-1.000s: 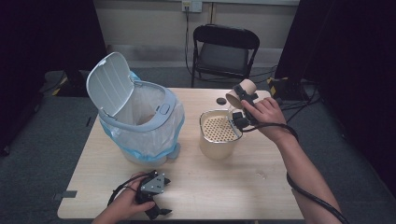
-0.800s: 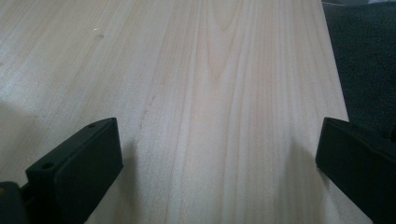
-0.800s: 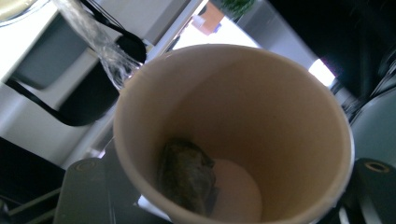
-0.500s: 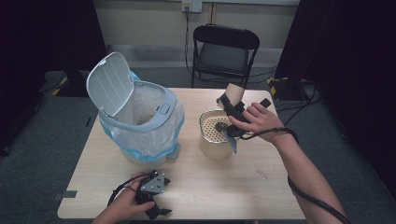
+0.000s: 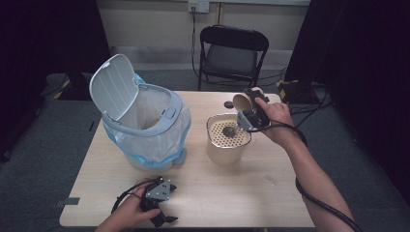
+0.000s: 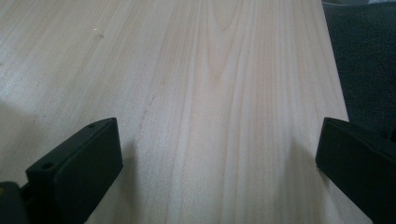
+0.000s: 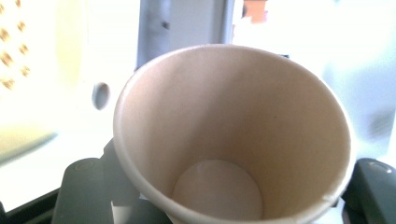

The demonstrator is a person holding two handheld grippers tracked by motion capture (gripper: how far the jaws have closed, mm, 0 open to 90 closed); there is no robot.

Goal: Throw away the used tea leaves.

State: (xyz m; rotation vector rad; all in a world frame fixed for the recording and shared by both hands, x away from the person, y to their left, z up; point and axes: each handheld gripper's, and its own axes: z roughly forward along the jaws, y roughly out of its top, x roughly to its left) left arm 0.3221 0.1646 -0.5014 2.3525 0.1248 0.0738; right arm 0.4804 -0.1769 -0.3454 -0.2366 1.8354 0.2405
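A tan paper cup (image 5: 241, 102) lies on its side in the air just above the far right rim of a cream canister (image 5: 225, 150). My right gripper (image 5: 247, 107) is shut on the cup. In the right gripper view the cup (image 7: 233, 121) has its mouth toward the camera and looks empty, with a jaw on each side of its base. The canister's perforated top carries a small dark lump (image 5: 228, 130). My left gripper (image 5: 162, 218) rests near the table's front edge, and its jaws (image 6: 219, 154) stand wide open over bare wood.
A white bin (image 5: 145, 126) with a blue-edged liner stands at the left of the table with its lid raised. A small dark disc (image 5: 228, 104) lies behind the canister. Beyond the table stands a black folding chair (image 5: 232, 53), and cables run on the floor at right.
The right gripper tipped the cup down over the canister, then lifted it slightly back. A dark lump now lies on the perforated top. The left gripper has not moved.
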